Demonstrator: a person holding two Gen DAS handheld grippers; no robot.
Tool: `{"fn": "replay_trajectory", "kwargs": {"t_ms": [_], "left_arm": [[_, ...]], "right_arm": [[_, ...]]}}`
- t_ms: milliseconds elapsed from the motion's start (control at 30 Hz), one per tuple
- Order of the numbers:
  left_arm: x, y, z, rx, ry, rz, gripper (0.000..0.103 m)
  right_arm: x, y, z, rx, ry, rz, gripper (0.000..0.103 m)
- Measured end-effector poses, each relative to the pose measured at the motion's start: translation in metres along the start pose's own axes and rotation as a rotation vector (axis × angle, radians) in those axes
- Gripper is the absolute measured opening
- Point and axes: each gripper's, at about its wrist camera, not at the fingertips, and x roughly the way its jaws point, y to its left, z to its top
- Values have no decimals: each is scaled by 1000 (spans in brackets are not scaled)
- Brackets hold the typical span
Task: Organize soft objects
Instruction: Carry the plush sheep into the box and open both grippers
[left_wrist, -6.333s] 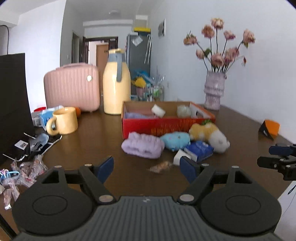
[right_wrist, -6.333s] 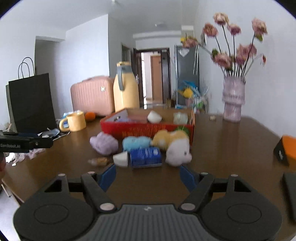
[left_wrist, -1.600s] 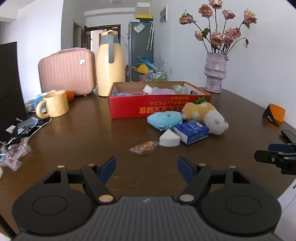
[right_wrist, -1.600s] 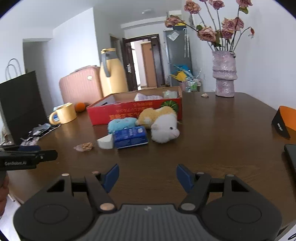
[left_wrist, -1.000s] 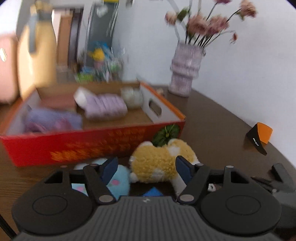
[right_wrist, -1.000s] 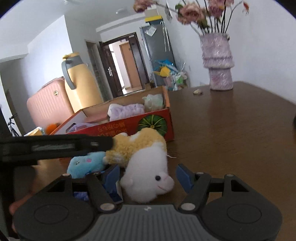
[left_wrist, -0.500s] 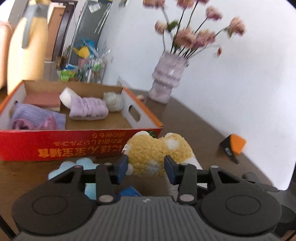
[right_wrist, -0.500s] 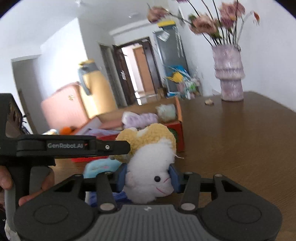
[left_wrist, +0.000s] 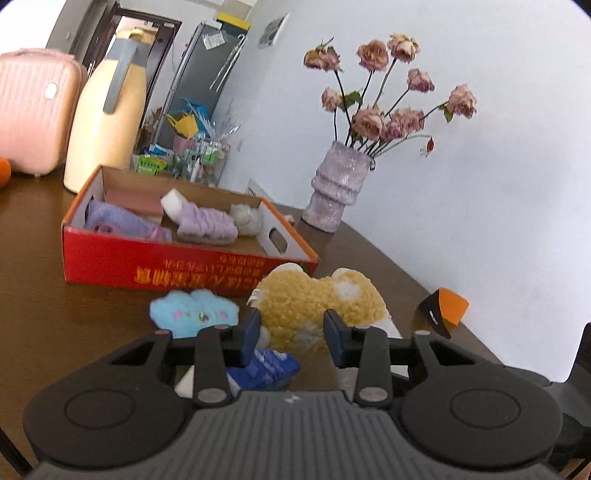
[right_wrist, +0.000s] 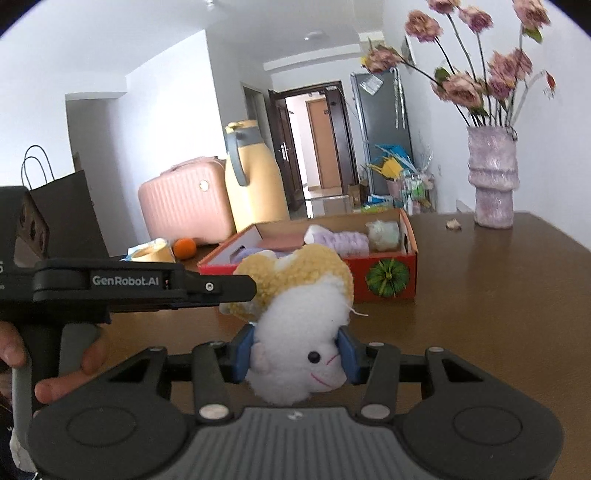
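A yellow and white plush toy (left_wrist: 317, 299) hangs just above the brown table, in front of the red cardboard box (left_wrist: 184, 273). My left gripper (left_wrist: 291, 330) is closing, its pads pressing on the toy's yellow body. My right gripper (right_wrist: 295, 354) is shut on the toy's white head (right_wrist: 295, 332). The box holds purple cloths, a white sponge and a pale ball. A light blue plush (left_wrist: 194, 312), a blue packet (left_wrist: 266, 369) and a white wedge (left_wrist: 184, 382) lie on the table under my left gripper.
A purple vase (left_wrist: 338, 192) with dried roses stands at the back right. A yellow jug (left_wrist: 107, 122) and a pink case (left_wrist: 33, 110) stand behind the box. An orange and black object (left_wrist: 443, 310) lies at the right; an orange (right_wrist: 184, 247) and a black bag (right_wrist: 66, 214) at the left.
Both grippers came in from wide apart, closed on the plush toy and lifted it off the table. Before that, a purple plush went from the table into the box.
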Motion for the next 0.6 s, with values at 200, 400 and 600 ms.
{"fn": "replay_trajectory", "kwargs": {"t_ms": [200, 400, 600], "left_arm": [[28, -2, 48, 53, -17, 10, 38], [111, 16, 121, 59, 6, 44, 38], [203, 51, 125, 0, 111, 122, 38]], "right_arm": [[27, -11, 59, -96, -9, -1, 46], [116, -57, 124, -24, 86, 6, 45], [207, -91, 136, -22, 273, -16, 45]]}}
